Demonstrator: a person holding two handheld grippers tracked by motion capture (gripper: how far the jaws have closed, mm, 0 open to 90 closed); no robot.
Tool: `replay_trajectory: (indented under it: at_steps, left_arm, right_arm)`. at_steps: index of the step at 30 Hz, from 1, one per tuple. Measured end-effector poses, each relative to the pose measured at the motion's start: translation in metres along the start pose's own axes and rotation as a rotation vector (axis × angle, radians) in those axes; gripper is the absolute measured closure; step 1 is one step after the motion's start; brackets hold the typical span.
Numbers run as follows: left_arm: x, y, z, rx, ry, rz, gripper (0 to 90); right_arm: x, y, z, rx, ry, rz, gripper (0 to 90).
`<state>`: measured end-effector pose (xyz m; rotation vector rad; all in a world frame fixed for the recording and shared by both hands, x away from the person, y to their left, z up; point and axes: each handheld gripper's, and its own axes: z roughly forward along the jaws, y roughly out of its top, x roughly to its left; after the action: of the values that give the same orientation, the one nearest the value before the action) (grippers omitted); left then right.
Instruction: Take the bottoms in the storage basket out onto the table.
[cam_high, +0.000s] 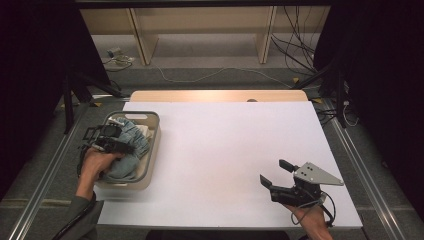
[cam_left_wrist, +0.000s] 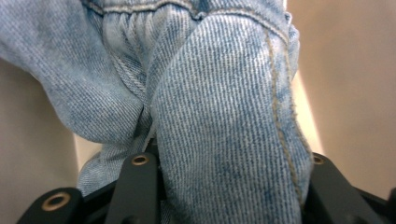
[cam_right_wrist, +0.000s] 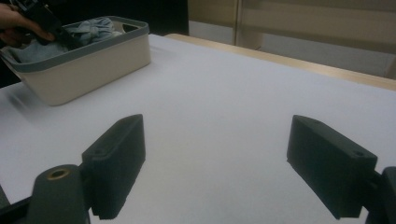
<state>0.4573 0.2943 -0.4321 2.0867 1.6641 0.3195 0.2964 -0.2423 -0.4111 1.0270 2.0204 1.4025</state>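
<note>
On the white table (cam_high: 225, 150), the left gripper (cam_high: 112, 142) clamps denim (cam_left_wrist: 219, 116).

A white rectangular table cover (cam_high: 230, 150) lies on a light wooden table (cam_high: 220, 95). Behind it stands a pale wooden shelf frame (cam_high: 200, 30), with black cables (cam_high: 295, 45) on the grey floor (cam_high: 210, 75).

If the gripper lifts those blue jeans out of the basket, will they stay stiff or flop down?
Probably flop: the blue denim jeans already fold and bunch between the left gripper jaws. They likely won't slip, since the weave looks rough. The beige plastic basket might shift if the cloth snags.
</note>
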Motion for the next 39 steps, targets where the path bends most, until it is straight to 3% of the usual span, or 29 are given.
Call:
replay_trajectory:
  at_steps: [8, 11, 12, 13, 19, 26, 39]
  left_arm:
    - [0.003, -0.002, -0.017, -0.066, -0.08, -0.03, 60.9]
    - [0.003, -0.002, -0.021, -0.08, -0.098, -0.024, 61.1]
    - [0.002, -0.002, -0.025, -0.096, -0.135, -0.027, 61.1]
    - [0.001, -0.001, -0.027, -0.104, -0.148, -0.028, 61.1]
    - [-0.003, 0.001, -0.031, -0.127, -0.152, -0.02, 61.2]
    - [0.003, 0.0, -0.042, -0.179, -0.223, -0.058, 61.2]
    - [0.005, 0.001, -0.057, -0.267, -0.274, -0.082, 61.5]
  right_arm:
    - [-0.001, 0.0, -0.002, -0.005, 0.0, 0.009, 20.3]
    - [-0.002, 0.0, -0.003, -0.008, -0.001, 0.011, 20.3]
    - [-0.001, 0.0, -0.003, -0.009, -0.001, 0.012, 20.3]
    - [-0.002, 0.0, -0.003, -0.008, -0.002, 0.012, 20.3]
    - [-0.002, 0.0, -0.004, -0.01, -0.008, 0.01, 20.4]
    - [-0.003, 0.0, -0.004, -0.012, -0.005, 0.017, 20.5]
    - [-0.003, 0.0, -0.004, -0.014, -0.009, 0.021, 20.6]
